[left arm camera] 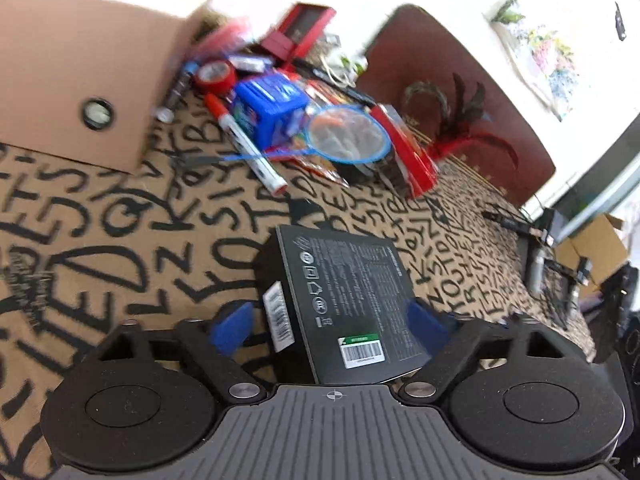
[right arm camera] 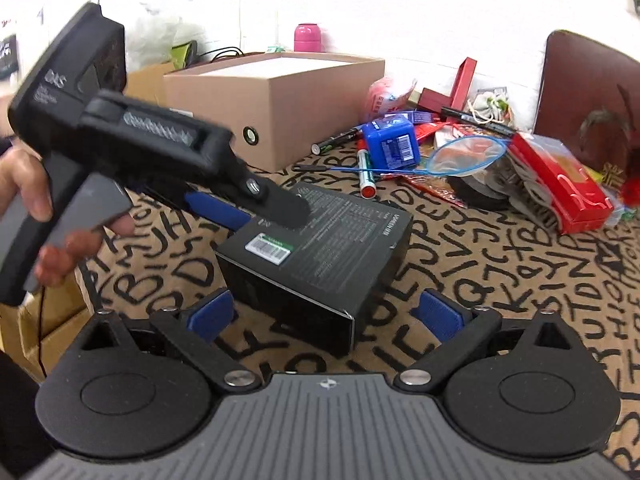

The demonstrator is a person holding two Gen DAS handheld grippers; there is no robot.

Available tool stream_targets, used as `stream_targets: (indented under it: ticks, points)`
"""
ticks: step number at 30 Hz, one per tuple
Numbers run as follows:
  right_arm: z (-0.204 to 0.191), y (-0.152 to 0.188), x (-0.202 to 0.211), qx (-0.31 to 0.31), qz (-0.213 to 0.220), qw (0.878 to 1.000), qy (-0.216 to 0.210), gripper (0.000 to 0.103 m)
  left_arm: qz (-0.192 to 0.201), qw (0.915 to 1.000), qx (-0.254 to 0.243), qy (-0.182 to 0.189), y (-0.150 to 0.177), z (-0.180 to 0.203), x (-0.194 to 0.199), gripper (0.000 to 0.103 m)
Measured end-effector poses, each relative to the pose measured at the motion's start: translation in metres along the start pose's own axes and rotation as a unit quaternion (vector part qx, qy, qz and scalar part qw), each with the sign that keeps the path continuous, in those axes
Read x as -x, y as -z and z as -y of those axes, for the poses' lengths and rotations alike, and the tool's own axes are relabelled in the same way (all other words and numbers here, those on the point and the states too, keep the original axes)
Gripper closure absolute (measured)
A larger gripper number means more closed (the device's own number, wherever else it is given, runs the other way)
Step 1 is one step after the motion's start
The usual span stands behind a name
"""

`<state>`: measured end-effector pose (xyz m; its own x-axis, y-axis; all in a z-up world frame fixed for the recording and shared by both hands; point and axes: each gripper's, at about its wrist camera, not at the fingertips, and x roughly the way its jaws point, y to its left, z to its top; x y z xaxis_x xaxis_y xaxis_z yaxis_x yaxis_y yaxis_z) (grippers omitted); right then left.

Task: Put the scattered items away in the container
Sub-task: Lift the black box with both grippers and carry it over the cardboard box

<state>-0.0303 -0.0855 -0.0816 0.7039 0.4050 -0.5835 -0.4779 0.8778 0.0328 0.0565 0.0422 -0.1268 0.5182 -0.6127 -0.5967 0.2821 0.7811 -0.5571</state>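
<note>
A black box with barcode stickers (left arm camera: pixel 344 296) lies on the letter-patterned tablecloth. My left gripper (left arm camera: pixel 332 326) straddles it, blue pads on either side; it looks shut on the box. In the right wrist view the same box (right arm camera: pixel 320 248) shows with the left gripper (right arm camera: pixel 256 208) on its near corner. My right gripper (right arm camera: pixel 326 316) is open and empty just in front of the box. The cardboard container (right arm camera: pixel 276 96) stands behind, also seen at the upper left of the left wrist view (left arm camera: pixel 80 76).
A pile of items lies by the container: blue box (right arm camera: pixel 392 144), red-capped marker (right arm camera: pixel 366 172), blue net scoop (right arm camera: pixel 464 154), red packet (right arm camera: pixel 560 180), tape roll (left arm camera: pixel 216 76), red case (left arm camera: pixel 304 28). A brown chair back (left arm camera: pixel 460 92) stands behind.
</note>
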Motion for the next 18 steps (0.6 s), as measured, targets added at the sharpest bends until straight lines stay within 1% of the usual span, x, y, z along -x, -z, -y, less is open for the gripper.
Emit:
stream_targets:
  ticks: [2,5,8,9,12,15,18]
  points:
    - [-0.002,-0.001,-0.006,0.002,-0.002,1.000,-0.001,0.016,-0.005,1.0000,-0.001,0.006,-0.001,-0.002,-0.004,0.024]
    - [-0.003,-0.001,-0.009,0.005,-0.003,1.000,0.006,0.017,-0.005,1.0000,0.000,0.006,0.000,-0.005,-0.004,0.025]
    - [-0.002,0.000,-0.008,0.000,-0.002,1.000,0.001,0.024,-0.003,0.9999,0.009,-0.003,0.000,-0.011,-0.006,0.023]
    - [0.000,0.000,-0.008,-0.003,-0.004,1.000,-0.002,0.025,0.000,0.9999,0.015,-0.005,0.001,-0.013,-0.006,0.021]
    - [0.004,0.001,-0.009,-0.013,-0.010,1.000,0.005,0.024,-0.002,0.9996,0.029,0.007,0.000,-0.020,-0.007,0.023]
    - [0.007,0.001,-0.014,-0.024,-0.018,1.000,0.000,0.024,-0.006,0.9996,0.024,0.010,-0.001,-0.020,-0.008,0.024]
    - [0.005,0.000,-0.017,-0.016,-0.018,1.000,-0.006,0.025,-0.007,0.9997,0.019,0.010,-0.001,-0.019,-0.009,0.021]
